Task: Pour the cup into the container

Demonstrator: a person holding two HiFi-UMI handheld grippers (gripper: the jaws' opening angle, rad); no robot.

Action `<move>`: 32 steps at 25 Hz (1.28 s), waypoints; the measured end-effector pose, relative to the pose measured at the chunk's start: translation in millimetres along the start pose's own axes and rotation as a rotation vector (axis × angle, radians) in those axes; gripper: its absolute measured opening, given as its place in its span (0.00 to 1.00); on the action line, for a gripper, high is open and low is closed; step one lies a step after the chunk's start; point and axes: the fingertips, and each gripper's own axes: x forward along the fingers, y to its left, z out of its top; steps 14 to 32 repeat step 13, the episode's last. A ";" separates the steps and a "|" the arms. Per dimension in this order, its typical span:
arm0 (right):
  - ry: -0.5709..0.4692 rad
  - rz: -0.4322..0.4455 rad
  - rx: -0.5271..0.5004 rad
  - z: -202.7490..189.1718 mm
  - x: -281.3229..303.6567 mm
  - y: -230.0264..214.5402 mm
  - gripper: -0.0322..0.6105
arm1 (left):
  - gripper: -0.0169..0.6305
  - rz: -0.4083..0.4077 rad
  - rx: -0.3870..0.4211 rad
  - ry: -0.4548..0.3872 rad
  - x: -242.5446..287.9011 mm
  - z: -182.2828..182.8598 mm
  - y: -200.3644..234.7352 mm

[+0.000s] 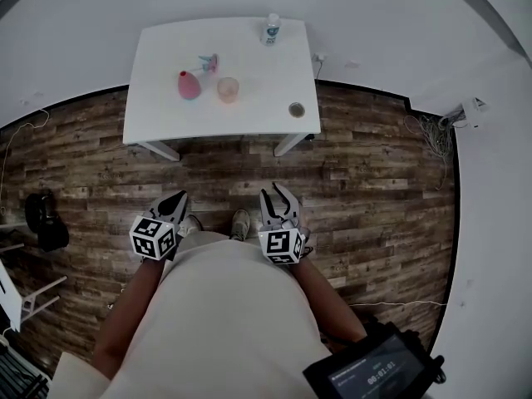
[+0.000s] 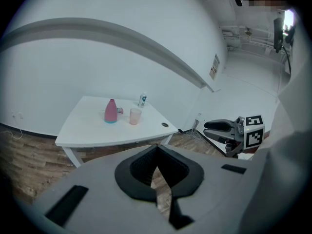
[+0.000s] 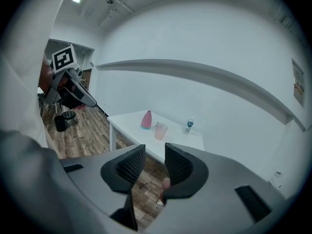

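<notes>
Person standing well back from the white desk (image 1: 166, 115), left hand-held gripper (image 1: 181, 198) pointing at it with jaws closed on nothing, right hand-held gripper (image 1: 277, 191) showing jaws slightly apart and empty, cup (image 1: 228, 89) sitting on the desk just beside the pink container (image 1: 189, 85).

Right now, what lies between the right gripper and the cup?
Only wood floor and bare table separate the right gripper from the cup, per the head view.

Head view steeply down, both gripper views forward, seemingly far, sharing table (image 1: 166, 115).
</notes>
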 end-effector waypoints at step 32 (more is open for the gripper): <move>0.005 -0.037 0.027 -11.5 -12.0 -28.1 0.23 | 0.04 -0.026 0.025 0.009 19.3 13.9 -21.6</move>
